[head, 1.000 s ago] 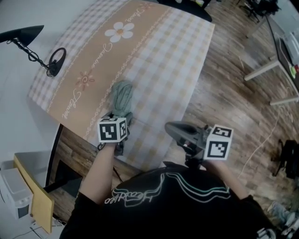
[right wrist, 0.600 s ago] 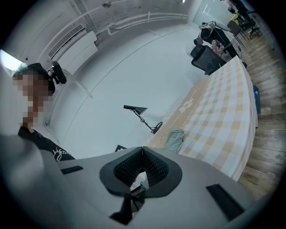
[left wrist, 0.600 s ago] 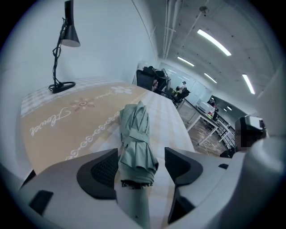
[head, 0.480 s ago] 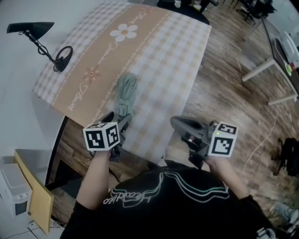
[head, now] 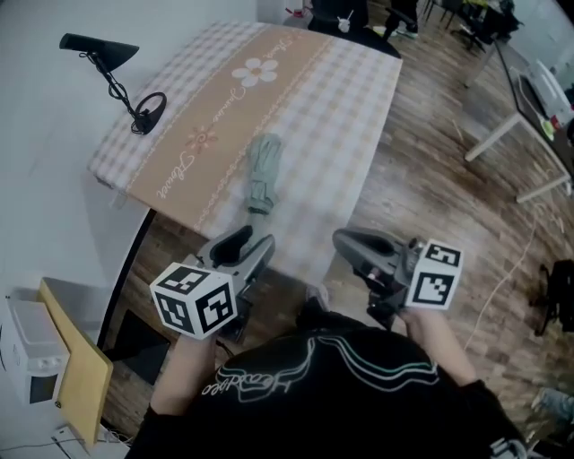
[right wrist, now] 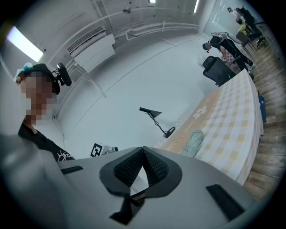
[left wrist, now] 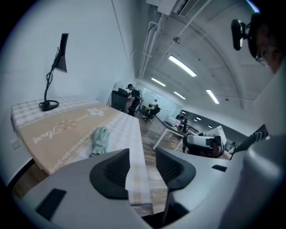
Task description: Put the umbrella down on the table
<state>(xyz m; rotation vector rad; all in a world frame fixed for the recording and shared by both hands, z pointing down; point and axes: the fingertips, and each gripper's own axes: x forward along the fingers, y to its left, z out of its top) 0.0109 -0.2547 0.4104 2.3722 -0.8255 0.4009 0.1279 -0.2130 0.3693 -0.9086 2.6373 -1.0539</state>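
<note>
A folded grey-green umbrella (head: 262,172) lies flat on the checked tablecloth of the table (head: 332,108), near its front edge. It also shows in the left gripper view as the umbrella (left wrist: 100,137) and in the right gripper view as the umbrella (right wrist: 193,142). My left gripper (head: 247,244) hangs in front of the table edge, apart from the umbrella; its jaws are closing with nothing between them (left wrist: 143,154). My right gripper (head: 345,240) is off the table's front right corner, its jaws touching at the tips and empty (right wrist: 143,151).
A black desk lamp (head: 112,67) stands at the table's left edge. A dark office chair (head: 345,18) is at the far end. A white desk (head: 529,116) stands to the right on the wooden floor. A board and a white box (head: 54,359) sit at lower left.
My left gripper has drawn back from the umbrella's near end toward the person and risen. The umbrella stays lying on the table. The right gripper has also pulled back a little.
</note>
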